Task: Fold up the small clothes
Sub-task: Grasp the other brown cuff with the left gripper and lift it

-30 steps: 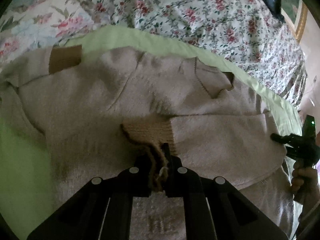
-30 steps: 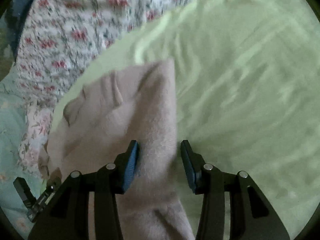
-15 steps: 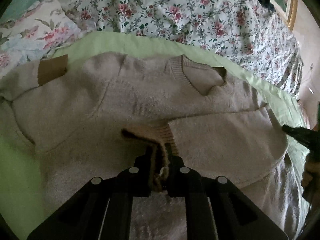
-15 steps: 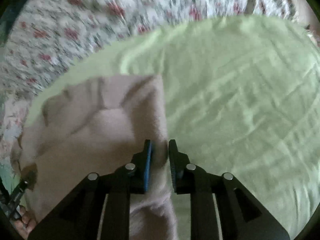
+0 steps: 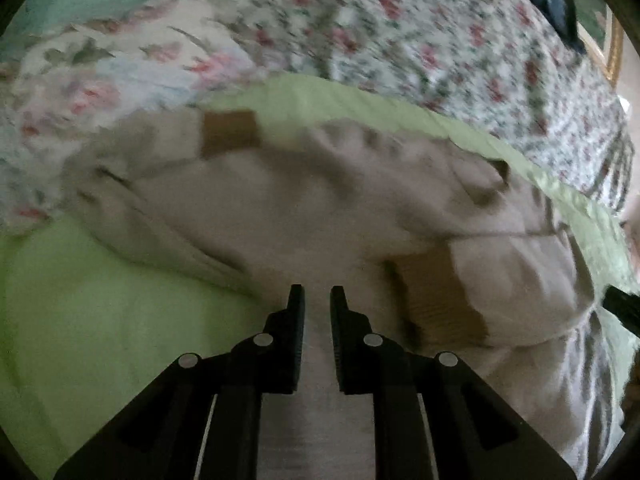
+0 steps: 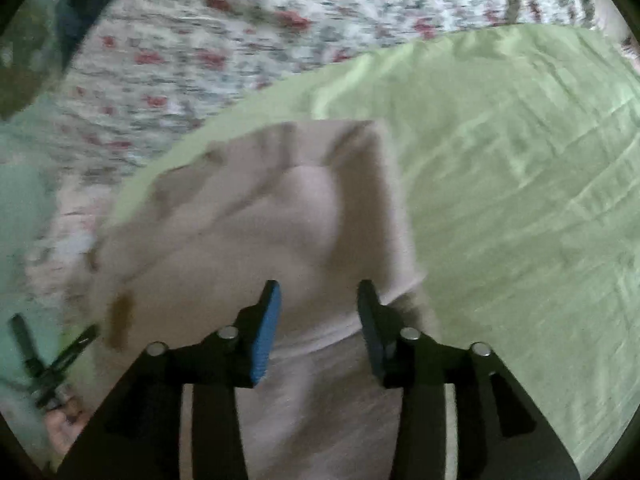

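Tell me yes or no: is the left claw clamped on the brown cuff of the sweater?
No: the left claw is open, and the brown cuff lies flat beside it.

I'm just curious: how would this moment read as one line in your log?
task: fold sweater | left claw: open, brown cuff beside it | right claw: open above sweater edge | surface: green sheet
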### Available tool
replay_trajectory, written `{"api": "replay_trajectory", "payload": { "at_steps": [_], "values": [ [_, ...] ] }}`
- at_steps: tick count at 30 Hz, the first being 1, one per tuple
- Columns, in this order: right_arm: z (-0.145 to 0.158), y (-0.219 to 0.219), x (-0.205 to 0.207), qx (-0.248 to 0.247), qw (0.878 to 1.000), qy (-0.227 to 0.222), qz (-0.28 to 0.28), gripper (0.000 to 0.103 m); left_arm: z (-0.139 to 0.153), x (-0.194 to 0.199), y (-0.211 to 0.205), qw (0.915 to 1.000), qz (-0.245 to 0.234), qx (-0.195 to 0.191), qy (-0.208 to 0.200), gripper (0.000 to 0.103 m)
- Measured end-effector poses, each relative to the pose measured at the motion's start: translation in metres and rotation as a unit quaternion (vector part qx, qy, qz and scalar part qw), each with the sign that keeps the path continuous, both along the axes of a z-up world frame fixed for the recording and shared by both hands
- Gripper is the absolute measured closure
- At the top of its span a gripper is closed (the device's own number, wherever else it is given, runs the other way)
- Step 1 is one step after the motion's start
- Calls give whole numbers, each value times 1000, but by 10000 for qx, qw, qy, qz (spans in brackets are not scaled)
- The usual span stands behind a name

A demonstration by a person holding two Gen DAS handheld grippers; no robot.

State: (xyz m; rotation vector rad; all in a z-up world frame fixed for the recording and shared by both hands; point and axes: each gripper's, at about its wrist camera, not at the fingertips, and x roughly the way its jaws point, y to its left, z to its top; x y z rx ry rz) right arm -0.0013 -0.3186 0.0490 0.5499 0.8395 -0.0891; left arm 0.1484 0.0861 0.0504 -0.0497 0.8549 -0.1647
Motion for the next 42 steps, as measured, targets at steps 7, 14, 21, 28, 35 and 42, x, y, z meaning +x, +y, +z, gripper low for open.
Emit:
{"api": "replay_trajectory", "payload": {
  "at_steps": [7, 14, 21, 28, 35, 42],
  "values": [
    [7, 63, -23, 517, 9958, -91, 753, 53, 29, 50, 13, 9885, 340, 1364, -554, 40],
    [-16, 89, -29, 896, 9905, 242, 1016, 50, 9, 122, 5, 9612, -74, 2702, -547, 12],
    [-17, 89, -31, 928, 9906, 274, 967, 50, -33, 172, 23, 9514, -249, 3070, -12, 5],
    [-15, 94, -30, 880, 9909, 246, 993, 50, -15, 175, 59, 9888, 60, 1488, 47, 89],
    [-4, 105, -36, 902, 9890, 69, 1170, 50, 35, 110, 38, 9986, -278, 63, -446, 90],
    [1, 93, -47, 950, 9907, -27, 973, 50, 78, 36, -70, 9844, -1322, -927, -702, 90]
  ]
}}
